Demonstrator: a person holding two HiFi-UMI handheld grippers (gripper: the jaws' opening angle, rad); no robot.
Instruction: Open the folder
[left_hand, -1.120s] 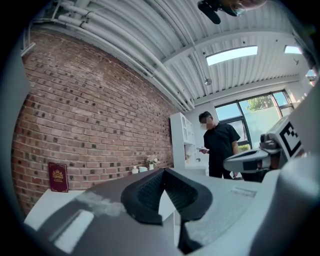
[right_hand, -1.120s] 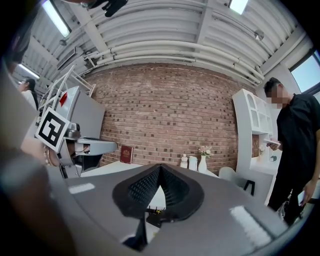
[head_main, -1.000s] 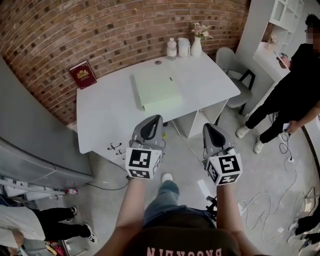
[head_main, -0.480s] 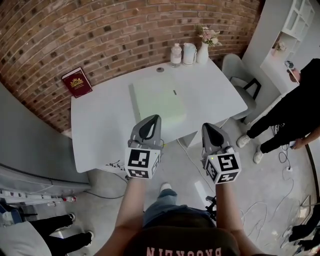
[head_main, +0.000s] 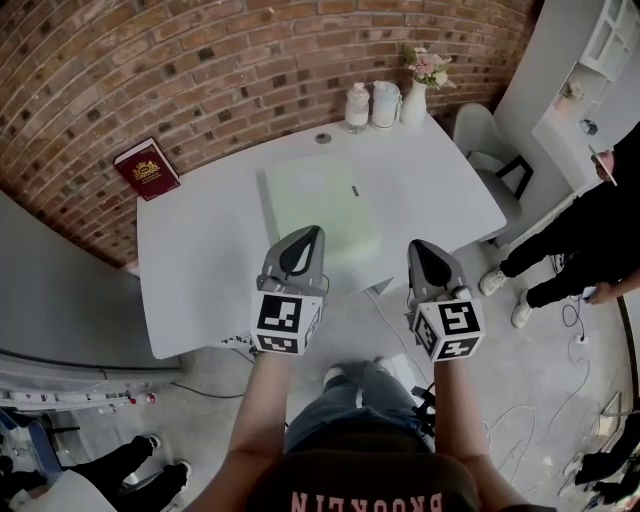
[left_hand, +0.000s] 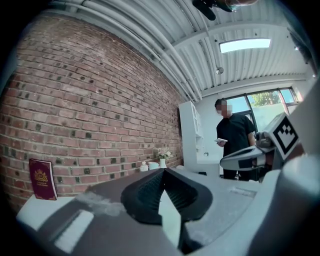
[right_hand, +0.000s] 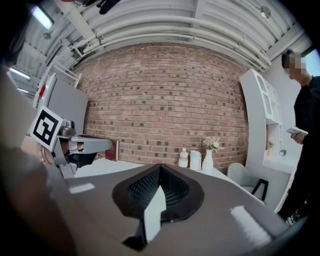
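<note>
A red brick wall (head_main: 200, 60) backs a white table (head_main: 190, 270). The table's far edge runs along the wall and its near edge faces the person holding the grippers. The folder (head_main: 318, 205), pale green and closed, lies flat near the middle of the table. Its near edge is close to the table's near edge, and a small dark mark shows at its right side.

The left half of the table is bare. A red book (head_main: 146, 170) stands against the wall at the far left corner. A bottle (head_main: 357, 106), a white jug (head_main: 386, 103) and a vase of flowers (head_main: 417, 95) stand together at the far right corner. A grey chair (head_main: 490, 150) stands at the table's right end, and a person in black (head_main: 590, 220) stands beyond it. The floor in front of the table is open.

The left gripper (head_main: 312, 233) and the right gripper (head_main: 419, 245) are side by side, apart from each other. Each has its jaws pressed together with nothing between them.

A second ago both tips were over the floor, short of the table. Now, in the head view, the left tip overlaps the folder's near edge and the right tip is at the table's near edge. The person in black has moved toward the right of the head view.

The book has a gold emblem, but its lettering is too small to read. The letters on the wearer's shirt, upside down and partly cut off, appear to spell BROOKLYN.
</note>
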